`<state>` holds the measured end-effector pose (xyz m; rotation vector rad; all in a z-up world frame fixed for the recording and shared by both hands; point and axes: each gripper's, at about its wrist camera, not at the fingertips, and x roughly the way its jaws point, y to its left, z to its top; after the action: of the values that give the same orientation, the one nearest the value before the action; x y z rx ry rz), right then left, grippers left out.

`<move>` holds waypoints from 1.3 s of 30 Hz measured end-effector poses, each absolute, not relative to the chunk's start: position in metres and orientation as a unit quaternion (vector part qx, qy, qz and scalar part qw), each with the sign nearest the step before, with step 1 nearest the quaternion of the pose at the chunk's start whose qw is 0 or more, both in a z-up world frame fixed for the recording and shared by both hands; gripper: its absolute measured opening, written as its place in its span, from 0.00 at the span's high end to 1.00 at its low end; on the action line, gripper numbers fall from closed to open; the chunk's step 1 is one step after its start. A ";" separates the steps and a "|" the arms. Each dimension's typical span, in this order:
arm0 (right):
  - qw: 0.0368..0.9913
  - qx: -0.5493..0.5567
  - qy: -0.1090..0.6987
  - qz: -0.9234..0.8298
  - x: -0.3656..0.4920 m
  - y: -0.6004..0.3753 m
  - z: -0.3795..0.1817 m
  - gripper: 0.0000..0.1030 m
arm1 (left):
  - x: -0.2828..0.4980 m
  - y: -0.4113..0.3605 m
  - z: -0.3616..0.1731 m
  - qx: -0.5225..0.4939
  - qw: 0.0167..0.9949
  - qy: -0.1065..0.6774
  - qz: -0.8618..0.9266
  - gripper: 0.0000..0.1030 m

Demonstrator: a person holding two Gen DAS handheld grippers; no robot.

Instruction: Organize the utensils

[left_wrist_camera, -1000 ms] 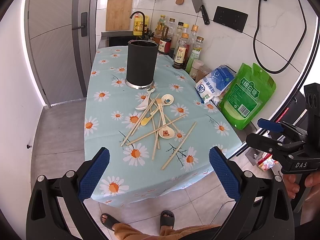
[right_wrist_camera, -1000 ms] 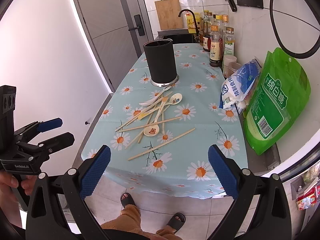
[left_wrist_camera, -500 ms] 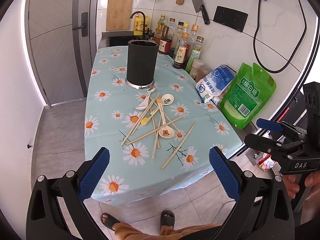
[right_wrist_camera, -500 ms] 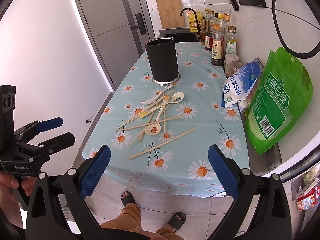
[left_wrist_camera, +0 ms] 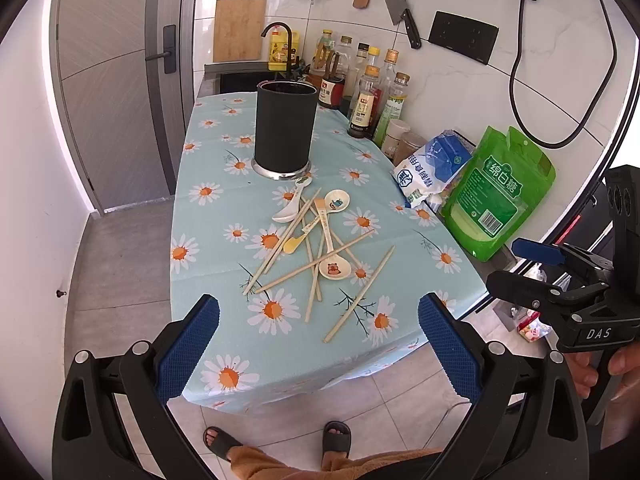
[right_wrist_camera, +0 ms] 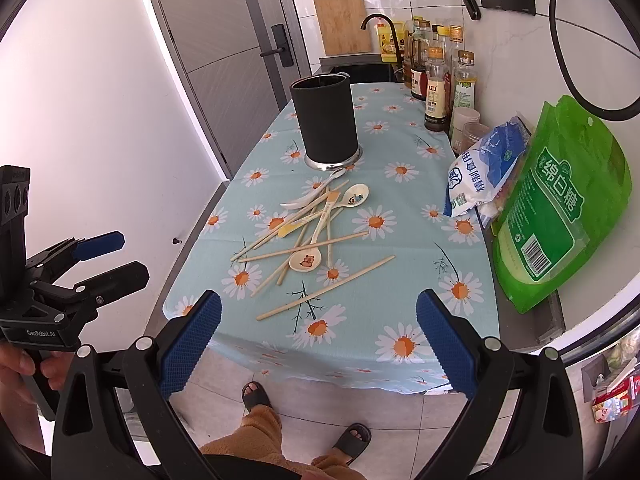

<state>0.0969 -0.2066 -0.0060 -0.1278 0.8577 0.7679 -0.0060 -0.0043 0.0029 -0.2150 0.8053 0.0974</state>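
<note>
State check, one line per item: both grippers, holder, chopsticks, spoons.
left gripper: open, holding nothing, short of the table edge
right gripper: open, holding nothing
black holder: upright; contents not visible
chopsticks: loose, criss-crossed flat on the tablecloth
spoons: lying in the pile, none in the holder

So we've got a table [left_wrist_camera: 208,248] under a light-blue daisy cloth. Sitting on it: a black utensil holder [left_wrist_camera: 285,128] upright toward the far end, a messy crisscrossed pile of chopsticks [left_wrist_camera: 316,258] and spoons [left_wrist_camera: 334,268] mid-table, plus bottles [left_wrist_camera: 364,100], a blue-white bag [left_wrist_camera: 430,170] and a green bag [left_wrist_camera: 496,192] along the wall side.
</note>
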 end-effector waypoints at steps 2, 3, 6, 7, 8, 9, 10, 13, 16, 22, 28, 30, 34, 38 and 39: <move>0.836 -0.060 0.406 0.364 0.098 -0.206 -0.007 0.06 | -0.005 -0.004 0.003 -0.104 0.913 0.392 0.047 0.06; 0.836 -0.061 0.406 0.363 0.098 -0.206 -0.007 0.06 | -0.005 -0.004 0.002 -0.104 0.913 0.392 0.048 0.06; 0.836 -0.060 0.407 0.364 0.099 -0.206 -0.007 0.06 | -0.003 -0.003 0.003 -0.106 0.912 0.393 0.048 0.06; 0.836 -0.060 0.407 0.364 0.100 -0.206 -0.007 0.06 | -0.002 -0.003 0.003 -0.106 0.912 0.394 0.048 0.06; 0.836 -0.060 0.407 0.364 0.099 -0.206 -0.007 0.06 | -0.002 -0.003 0.003 -0.105 0.912 0.394 0.049 0.06; 0.836 -0.060 0.406 0.365 0.099 -0.206 -0.008 0.06 | -0.002 -0.003 0.003 -0.106 0.912 0.393 0.048 0.06; 0.836 -0.060 0.406 0.364 0.100 -0.206 -0.008 0.06 | -0.002 -0.003 0.002 -0.106 0.912 0.393 0.048 0.06; 0.835 -0.059 0.407 0.365 0.100 -0.206 -0.008 0.06 | -0.002 -0.003 0.002 -0.105 0.912 0.393 0.048 0.06; 0.835 -0.061 0.407 0.365 0.100 -0.206 -0.008 0.06 | -0.002 -0.002 0.002 -0.105 0.912 0.394 0.048 0.06; 0.833 -0.060 0.407 0.369 0.101 -0.206 -0.010 0.06 | -0.002 -0.002 0.001 -0.107 0.912 0.392 0.049 0.06; 0.830 -0.055 0.408 0.376 0.105 -0.209 -0.010 0.06 | 0.001 -0.004 -0.001 -0.102 0.910 0.398 0.056 0.06; 0.829 -0.053 0.408 0.379 0.106 -0.211 -0.011 0.06 | 0.000 -0.005 -0.002 -0.101 0.909 0.401 0.059 0.06; 0.821 -0.043 0.425 0.380 0.112 -0.215 -0.014 0.06 | 0.002 -0.008 0.001 -0.110 0.904 0.407 0.065 0.06; 0.811 -0.035 0.443 0.379 0.120 -0.216 -0.019 0.06 | 0.005 -0.008 0.001 -0.104 0.900 0.417 0.070 0.06; 0.809 -0.032 0.448 0.379 0.122 -0.215 -0.021 0.06 | 0.007 -0.007 0.001 -0.104 0.900 0.418 0.071 0.06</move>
<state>0.1221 -0.2154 -0.0205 -0.0681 0.9578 0.8096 0.0069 -0.0072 0.0014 -0.2144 0.8652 0.1470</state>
